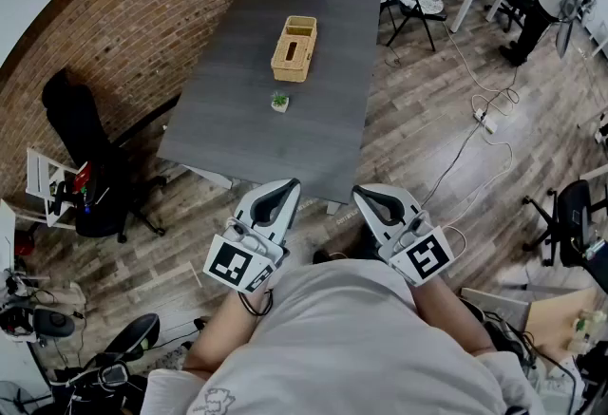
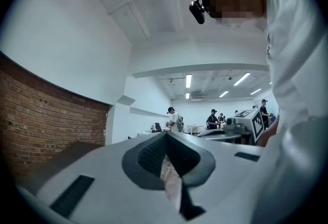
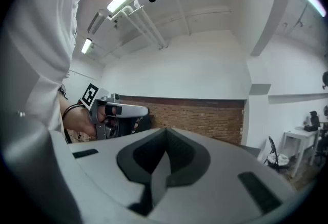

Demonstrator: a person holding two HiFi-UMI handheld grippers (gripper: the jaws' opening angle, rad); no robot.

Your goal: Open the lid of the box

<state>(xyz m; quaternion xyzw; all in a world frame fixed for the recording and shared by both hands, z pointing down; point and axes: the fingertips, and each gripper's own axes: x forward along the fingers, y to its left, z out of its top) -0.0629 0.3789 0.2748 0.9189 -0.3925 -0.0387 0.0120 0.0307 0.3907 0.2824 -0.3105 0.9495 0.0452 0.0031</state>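
You hold the left gripper (image 1: 285, 187) and right gripper (image 1: 366, 195) short of the table's (image 1: 247, 138) near edge, both jaws closed and empty. The box (image 1: 294, 48) sits toward the far edge, lid on, with the plant (image 1: 280, 102) just nearer.

Brick wall (image 1: 161, 5), wood floor (image 1: 418, 119), grey table (image 1: 256, 138)

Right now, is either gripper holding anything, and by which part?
Nothing is held. The left gripper and the right gripper are both shut and empty, well short of the woven box on the grey table.
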